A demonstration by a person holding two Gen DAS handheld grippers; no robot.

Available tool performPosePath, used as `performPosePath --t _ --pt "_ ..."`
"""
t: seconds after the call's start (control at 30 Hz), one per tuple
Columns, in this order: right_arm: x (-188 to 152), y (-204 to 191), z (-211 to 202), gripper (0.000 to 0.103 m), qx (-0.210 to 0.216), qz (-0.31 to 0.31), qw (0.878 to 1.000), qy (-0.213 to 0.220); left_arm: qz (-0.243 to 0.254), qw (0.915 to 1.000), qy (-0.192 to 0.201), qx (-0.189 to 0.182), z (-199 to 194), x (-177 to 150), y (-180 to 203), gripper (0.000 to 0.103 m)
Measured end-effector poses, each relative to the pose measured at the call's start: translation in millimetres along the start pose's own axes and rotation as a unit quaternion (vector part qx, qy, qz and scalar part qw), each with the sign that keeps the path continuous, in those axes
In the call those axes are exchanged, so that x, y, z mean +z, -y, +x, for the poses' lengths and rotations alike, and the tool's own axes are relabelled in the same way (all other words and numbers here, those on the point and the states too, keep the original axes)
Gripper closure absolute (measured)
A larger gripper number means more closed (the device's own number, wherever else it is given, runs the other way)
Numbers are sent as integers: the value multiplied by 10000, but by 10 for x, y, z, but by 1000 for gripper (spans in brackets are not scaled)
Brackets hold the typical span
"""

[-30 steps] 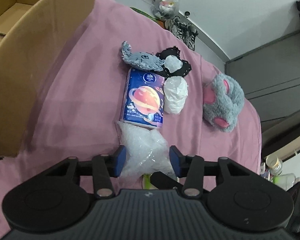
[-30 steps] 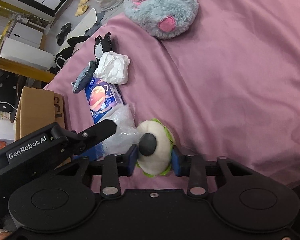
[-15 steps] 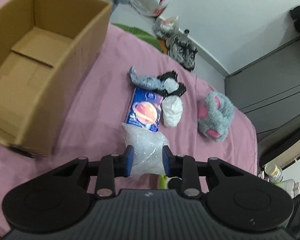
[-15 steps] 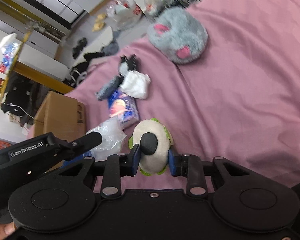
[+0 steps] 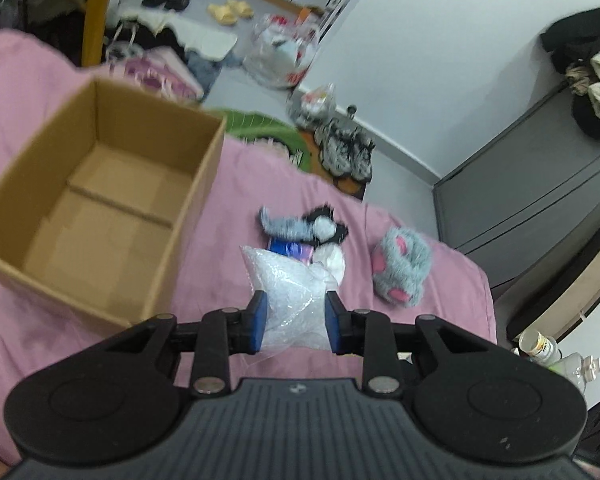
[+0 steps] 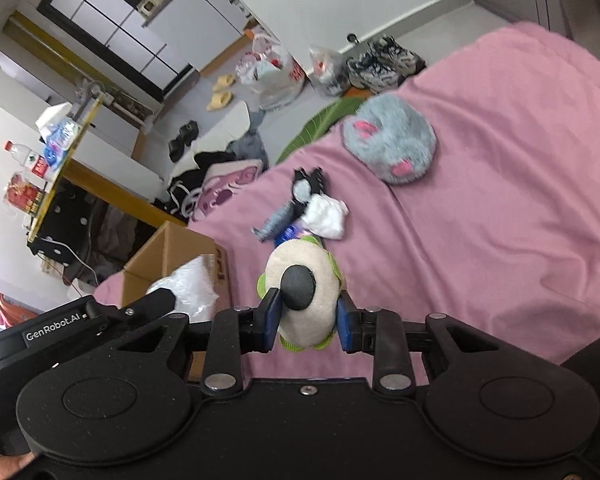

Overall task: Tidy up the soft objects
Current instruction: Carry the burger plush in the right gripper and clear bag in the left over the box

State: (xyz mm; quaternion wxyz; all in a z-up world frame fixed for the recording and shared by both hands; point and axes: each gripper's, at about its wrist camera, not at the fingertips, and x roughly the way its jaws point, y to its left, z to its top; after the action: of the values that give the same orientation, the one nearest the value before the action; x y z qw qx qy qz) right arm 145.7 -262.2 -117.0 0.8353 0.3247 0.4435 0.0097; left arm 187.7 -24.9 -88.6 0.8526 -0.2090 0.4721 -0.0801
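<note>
My left gripper (image 5: 294,322) is shut on a clear plastic bag (image 5: 288,292) and holds it above the pink bed. An open cardboard box (image 5: 100,208), with nothing in it, stands to its left. My right gripper (image 6: 306,322) is shut on a cream plush toy with green trim and a black nose (image 6: 304,296), also lifted. On the bed lie a grey plush paw (image 5: 400,270) (image 6: 392,138), a white wad (image 6: 326,216), a blue tissue pack (image 5: 290,246), a grey sock (image 6: 274,224) and a black-and-white plush (image 5: 326,224).
The left gripper body (image 6: 80,336) with the bag shows at the lower left of the right wrist view, in front of the box (image 6: 168,256). Shoes (image 5: 344,148), bags and slippers lie on the floor beyond the bed. A dark cabinet (image 5: 540,184) stands at the right.
Both grippers have risen from the bed with their loads. The left gripper has closed further on the bag, and the box now shows fully to its left.
</note>
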Motion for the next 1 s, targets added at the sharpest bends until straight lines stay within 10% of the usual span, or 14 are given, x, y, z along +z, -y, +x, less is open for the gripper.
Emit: performPosePath --t 0.6,1.0 --pt "39 -1005 140 74 134 -847 9961 -214 45 9964 797 299 -764 605 -461 74" --pt "-28 -1469 540 74 124 -1070 9921 -640 -263 9965 623 500 -637 1001 -912 74"
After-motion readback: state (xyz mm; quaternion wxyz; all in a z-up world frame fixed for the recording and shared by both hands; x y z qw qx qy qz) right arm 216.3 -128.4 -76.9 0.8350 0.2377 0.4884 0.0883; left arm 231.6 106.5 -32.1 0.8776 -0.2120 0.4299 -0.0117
